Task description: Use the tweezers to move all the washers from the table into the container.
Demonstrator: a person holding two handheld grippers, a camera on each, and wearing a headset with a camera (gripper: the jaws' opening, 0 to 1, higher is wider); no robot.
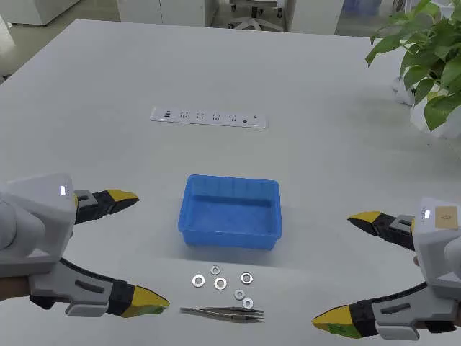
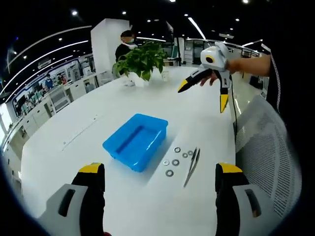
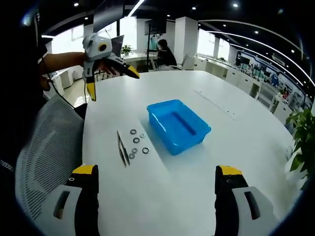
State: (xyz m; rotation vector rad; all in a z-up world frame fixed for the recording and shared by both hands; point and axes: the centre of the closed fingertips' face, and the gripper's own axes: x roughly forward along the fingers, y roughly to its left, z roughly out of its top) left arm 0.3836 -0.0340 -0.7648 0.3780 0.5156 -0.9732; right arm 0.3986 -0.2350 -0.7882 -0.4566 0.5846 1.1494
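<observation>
Currently both grippers are held over the near part of the white bench [image 1: 108, 86], neither touching anything. The left gripper [image 1: 152, 249] sits at the left of the head view with its jaws spread wide and empty, yellow tips pointing in toward the middle. The right gripper [image 1: 331, 270] mirrors it at the right side, jaws likewise spread wide with nothing between them. A blue rectangular container [image 1: 229, 238] stands on the bench between the two grippers, a bit farther from the person. Six small silver washers [image 1: 220, 283] lie flat in a loose cluster on the bench just in front of the container's near wall, all outside it. The tweezers [image 1: 222, 312] lie flat on the bench closest to the person, lengthwise left to right, just beside the cluster. The nearest washer is right at the tweezers; cannot tell if it touches. A white power strip [image 1: 208, 117] lies flat beyond the container, well apart from it. A leafy green plant [image 1: 432, 65] is at the far right of the bench. In the left gripper view, a mesh chair [image 2: 266, 147] back shows at the bench edge.
</observation>
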